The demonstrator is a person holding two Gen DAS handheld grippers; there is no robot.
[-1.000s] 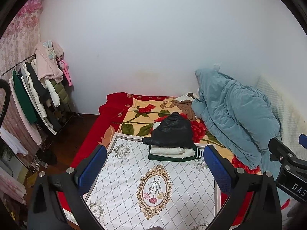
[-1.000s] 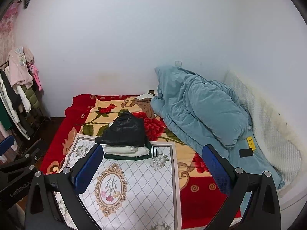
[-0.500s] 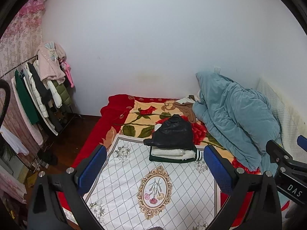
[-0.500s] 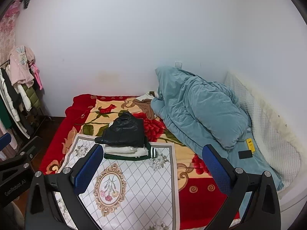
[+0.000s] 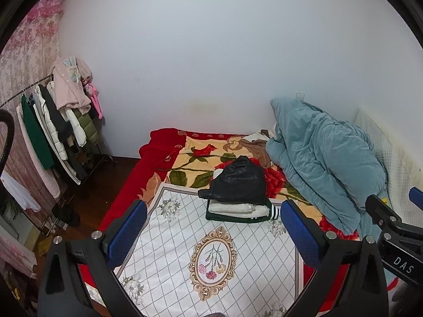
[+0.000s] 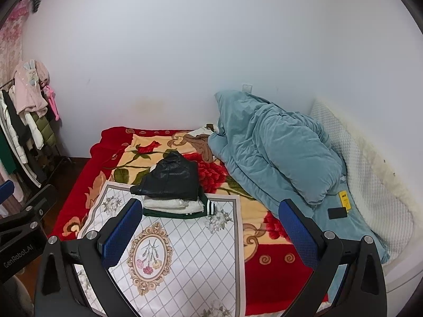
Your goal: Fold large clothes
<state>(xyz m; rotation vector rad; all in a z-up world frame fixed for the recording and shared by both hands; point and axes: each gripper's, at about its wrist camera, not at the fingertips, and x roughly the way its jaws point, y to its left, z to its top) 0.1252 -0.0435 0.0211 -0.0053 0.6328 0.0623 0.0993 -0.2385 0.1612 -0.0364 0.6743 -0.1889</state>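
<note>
A stack of folded clothes sits at the far edge of a white patterned mat [image 5: 185, 240] on the bed: a black jacket [image 5: 238, 182] on top, a white garment [image 5: 235, 208] under it, a dark green one with white stripes [image 5: 264, 215] at the bottom. The stack also shows in the right wrist view [image 6: 171, 182] on the mat [image 6: 185, 251]. My left gripper [image 5: 211, 227] is open and empty, held above the near part of the mat. My right gripper [image 6: 208, 227] is open and empty, to the right of the left one.
A rumpled teal duvet [image 5: 322, 158] lies along the bed's right side, with a brown garment [image 5: 257, 149] beside it. A red floral blanket [image 6: 264, 261] covers the bed. A clothes rack [image 5: 53, 132] stands at the left. A black and a yellow item [image 6: 341, 206] lie on the duvet.
Both grippers have drifted slightly; the view in the left wrist camera shifted a little to the right. Nothing on the bed moved.
</note>
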